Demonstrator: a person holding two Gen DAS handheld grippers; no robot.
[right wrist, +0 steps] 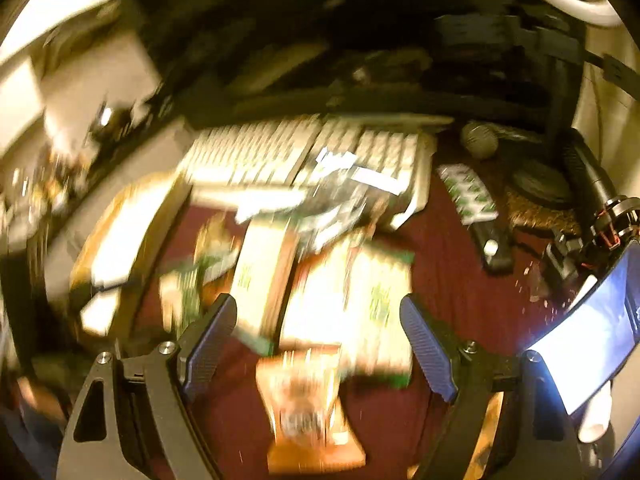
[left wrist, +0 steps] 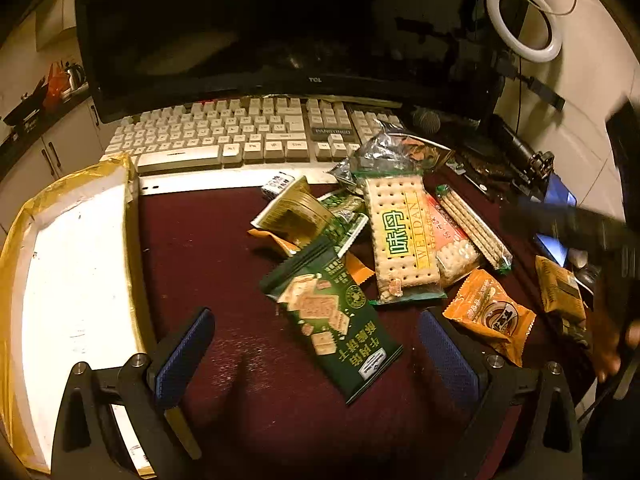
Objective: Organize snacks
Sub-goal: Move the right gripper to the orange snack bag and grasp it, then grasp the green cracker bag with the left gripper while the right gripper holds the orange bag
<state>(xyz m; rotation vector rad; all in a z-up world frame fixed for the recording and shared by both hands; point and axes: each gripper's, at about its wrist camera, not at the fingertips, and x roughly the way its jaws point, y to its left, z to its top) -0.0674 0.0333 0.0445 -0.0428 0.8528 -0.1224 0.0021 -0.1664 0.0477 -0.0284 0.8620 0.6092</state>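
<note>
Snacks: a loose pile in the middle of the dark red desk mat point(left wrist: 224, 264), near the keyboard point(left wrist: 240, 136).
Nearest packet: green cracker bag point(left wrist: 332, 320), lying flat just beyond the left gripper point(left wrist: 316, 356).
Others: big cracker pack point(left wrist: 402, 240), orange packet point(left wrist: 490, 314) to the right.
Box: open, foam-lined box point(left wrist: 68, 280) at the left, no snack visible inside.
Left gripper: fingers spread wide, holding nothing.
Right gripper point(right wrist: 320, 344): fingers wide apart, empty, view blurred, above the pile.
Progress: apparently barely begun; every visible packet remains to be sorted.
</note>
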